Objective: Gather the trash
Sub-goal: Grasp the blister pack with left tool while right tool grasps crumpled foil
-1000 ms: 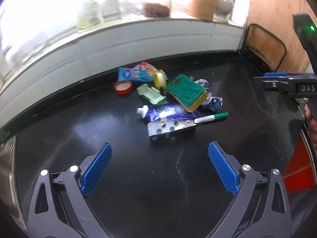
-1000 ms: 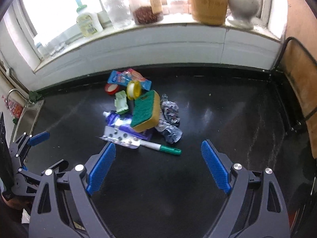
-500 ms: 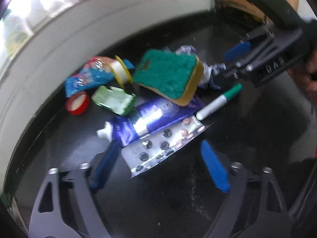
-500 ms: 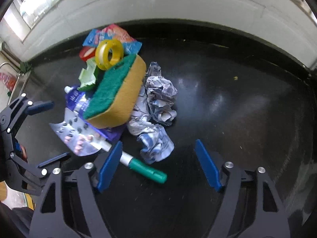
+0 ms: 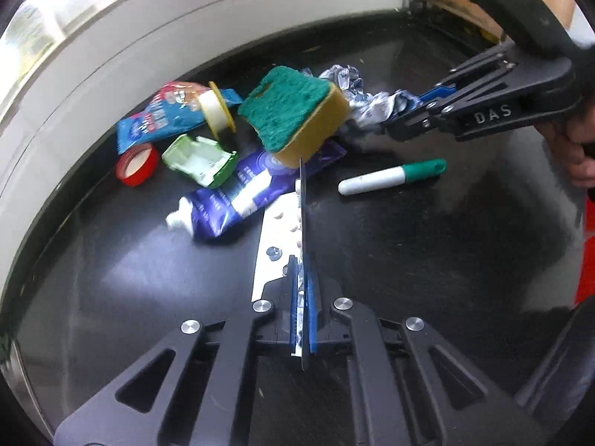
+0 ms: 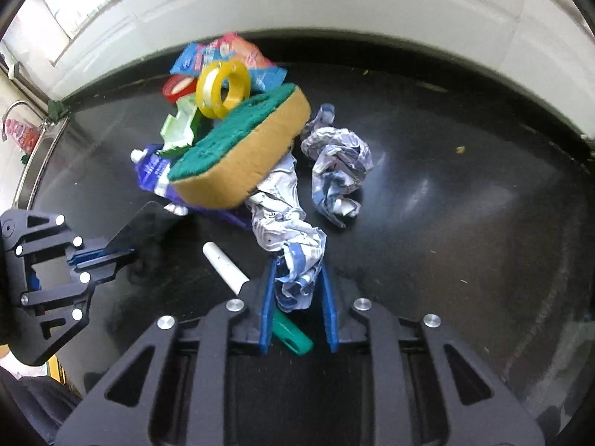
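Since the earlier frames both grippers have advanced from a standoff at the near edge of the worktop into the pile near its back edge, and their jaws have gone from wide apart to closed. The right gripper reaches in low from the near edge, jaws clamped on the near end of the crumpled wrapper, with the marker lying beneath them. The left gripper holds the blister pack on edge, jaws clamped on its near end; its far end sits against the sponge and toothpaste tube. To lift cleanly, raise each item straight up and slowly, so sponge and tape roll are not dragged along.
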Action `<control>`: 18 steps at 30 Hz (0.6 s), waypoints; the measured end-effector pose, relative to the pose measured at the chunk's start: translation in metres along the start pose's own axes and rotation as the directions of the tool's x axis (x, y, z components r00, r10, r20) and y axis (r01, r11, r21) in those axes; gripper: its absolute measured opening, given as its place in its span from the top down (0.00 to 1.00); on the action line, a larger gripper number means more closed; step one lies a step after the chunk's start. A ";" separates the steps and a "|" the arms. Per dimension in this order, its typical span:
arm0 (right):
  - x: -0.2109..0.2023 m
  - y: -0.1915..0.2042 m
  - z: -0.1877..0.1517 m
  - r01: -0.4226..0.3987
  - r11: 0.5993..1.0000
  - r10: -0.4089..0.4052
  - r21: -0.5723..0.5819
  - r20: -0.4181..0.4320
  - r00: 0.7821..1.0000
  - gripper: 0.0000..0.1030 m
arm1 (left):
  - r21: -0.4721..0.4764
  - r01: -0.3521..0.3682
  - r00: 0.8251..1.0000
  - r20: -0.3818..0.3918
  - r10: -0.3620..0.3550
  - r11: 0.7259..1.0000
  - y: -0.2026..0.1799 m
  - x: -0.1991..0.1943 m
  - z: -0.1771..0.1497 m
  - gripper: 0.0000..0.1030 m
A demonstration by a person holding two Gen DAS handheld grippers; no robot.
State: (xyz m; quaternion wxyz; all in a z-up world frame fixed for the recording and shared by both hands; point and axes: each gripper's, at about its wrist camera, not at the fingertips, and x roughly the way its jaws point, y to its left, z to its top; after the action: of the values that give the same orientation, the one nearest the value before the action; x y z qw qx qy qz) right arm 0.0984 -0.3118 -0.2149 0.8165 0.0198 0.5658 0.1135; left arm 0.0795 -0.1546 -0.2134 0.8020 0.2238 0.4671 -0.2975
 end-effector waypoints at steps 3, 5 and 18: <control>-0.028 0.003 -0.005 0.018 1.000 -0.018 0.018 0.033 0.999 0.78 | -0.071 -0.005 1.000 0.004 0.005 0.997 0.003 -0.022 -0.007 0.97; -0.048 0.006 -0.012 0.021 0.999 -0.023 0.029 0.059 0.998 0.78 | -0.118 0.000 1.000 0.008 0.000 0.993 0.005 -0.035 -0.010 0.97; -0.102 0.040 -0.054 0.039 0.998 -0.045 0.050 0.121 0.992 0.79 | -0.264 -0.066 0.995 0.054 0.083 0.962 0.010 -0.105 -0.036 0.97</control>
State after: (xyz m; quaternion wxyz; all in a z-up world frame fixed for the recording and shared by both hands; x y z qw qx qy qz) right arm 0.0073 -0.2992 -0.1340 0.8512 0.0341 0.5174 0.0816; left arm 0.0234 -0.0963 -0.1366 0.8499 0.1234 0.4674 -0.2097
